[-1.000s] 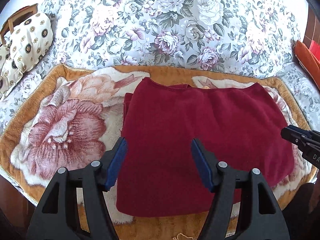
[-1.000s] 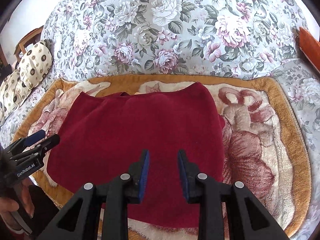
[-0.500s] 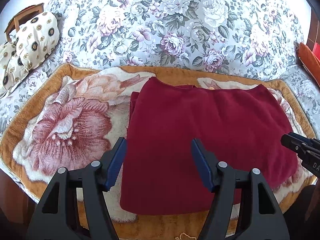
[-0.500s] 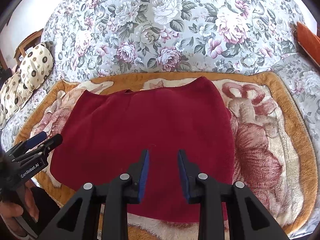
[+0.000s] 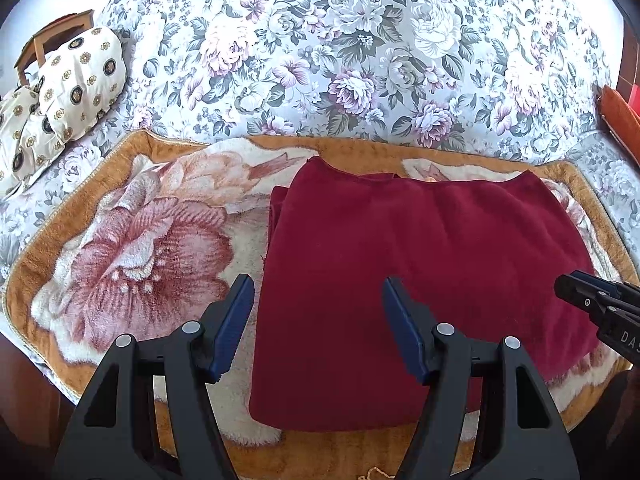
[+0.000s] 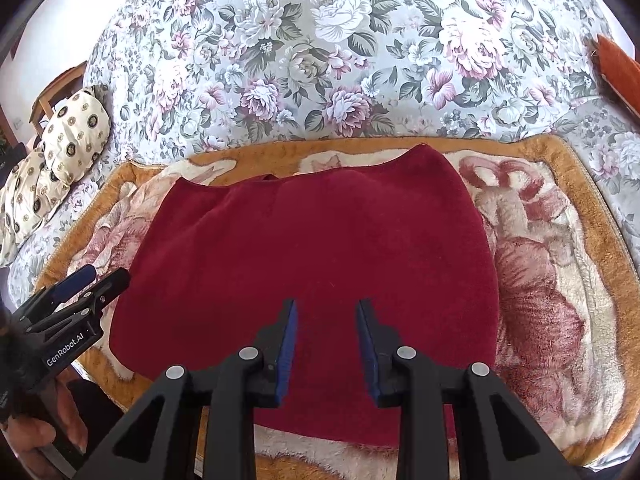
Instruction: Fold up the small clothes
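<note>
**Trainee:** Garment position, please. Where does it lie, and why there?

**Operator:** The dark red garment (image 5: 420, 280) lies flat on the plush rose-print blanket (image 5: 132, 248), which I judge serves as the folding surface: it is level and its pile should resist sliding. The blanket sits on the near part of the floral bedspread (image 5: 360, 60). The garment occupies the middle and right of the blanket; the large rose at left is bare. At the garment's left edge a narrow strip of a lower layer shows, so it appears to be partly folded already.

**Trainee:** State of your tools?

**Operator:** My left gripper (image 5: 318, 324) is spread wide and grips nothing. It hovers over the near left part of the garment, one finger above the blanket, the other above the cloth, straddling that left edge. I judge this stance suits a pinch on that edge. My right gripper (image 6: 326, 344) has its jaws parted more narrowly, also empty, over the near middle of the garment (image 6: 312, 256).

**Trainee:** Why both at the near side?

**Operator:** Judgement only: a near-to-far fold needs both near corners lifted together, so the cloth stays square.

**Trainee:** Other items?

**Operator:** A cream patterned cushion (image 5: 68, 84) lies far left, well apart from the garment. An orange item (image 5: 618, 114) shows at the far right edge; I cannot identify it.
</note>
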Tool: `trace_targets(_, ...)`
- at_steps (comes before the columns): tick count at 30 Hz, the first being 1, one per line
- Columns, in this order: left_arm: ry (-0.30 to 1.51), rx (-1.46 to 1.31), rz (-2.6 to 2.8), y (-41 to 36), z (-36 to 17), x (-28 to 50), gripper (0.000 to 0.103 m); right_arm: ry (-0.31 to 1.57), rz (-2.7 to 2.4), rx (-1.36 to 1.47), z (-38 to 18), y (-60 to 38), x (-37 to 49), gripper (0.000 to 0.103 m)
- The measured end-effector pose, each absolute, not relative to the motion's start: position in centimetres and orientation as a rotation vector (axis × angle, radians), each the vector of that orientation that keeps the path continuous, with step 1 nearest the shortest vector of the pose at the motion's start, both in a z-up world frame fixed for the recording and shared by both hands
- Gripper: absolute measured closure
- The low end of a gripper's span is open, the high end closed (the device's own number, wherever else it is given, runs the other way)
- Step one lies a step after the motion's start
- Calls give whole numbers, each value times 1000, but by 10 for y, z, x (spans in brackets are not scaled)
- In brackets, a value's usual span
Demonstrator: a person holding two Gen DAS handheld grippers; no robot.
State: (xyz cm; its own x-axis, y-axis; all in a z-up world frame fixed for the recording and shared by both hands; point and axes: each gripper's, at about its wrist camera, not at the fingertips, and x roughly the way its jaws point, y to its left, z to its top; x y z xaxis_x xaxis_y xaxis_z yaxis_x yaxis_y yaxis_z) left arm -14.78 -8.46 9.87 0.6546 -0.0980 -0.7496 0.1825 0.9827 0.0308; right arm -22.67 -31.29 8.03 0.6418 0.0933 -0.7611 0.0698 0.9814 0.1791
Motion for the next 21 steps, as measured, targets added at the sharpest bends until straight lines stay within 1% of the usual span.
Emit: trace_targets(21, 845, 106, -146, -90, 95, -148, 37, 875, 8, 178, 76, -305, -224, 74)
